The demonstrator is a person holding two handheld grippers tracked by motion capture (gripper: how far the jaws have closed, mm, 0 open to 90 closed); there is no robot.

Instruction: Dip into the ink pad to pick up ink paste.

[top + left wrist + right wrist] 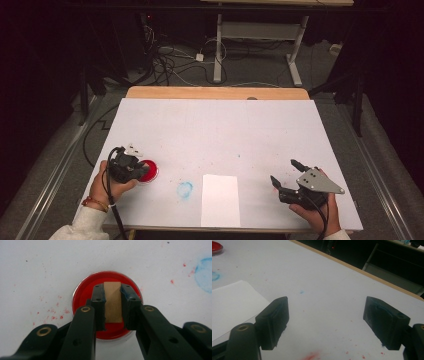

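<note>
1. High view: we hold the left gripper [131, 167] right at the red ink pad [149, 170], which sits near the table's [215, 125] left front corner. The white paper [220, 200] lies to the pad's right, past a blue smudge [184, 189]. The right gripper [286, 180] waits well right of the pad, beyond the paper, its jaws spread with nothing between them.

2. Left gripper view: here we see what the high view hides, the jaws pinching a small wooden block [113, 302], apparently a stamp, held over the middle of the pad. To ink it well, we judge we should press it down flat and evenly, keep the pinch firm, then lift straight up without smearing.

3. Right gripper view: the spread jaws hover over bare table; the paper's corner [237, 305] lies just beside them and the pad [217, 247] far off. It also shows small red specks [312, 356] on the table.
</note>
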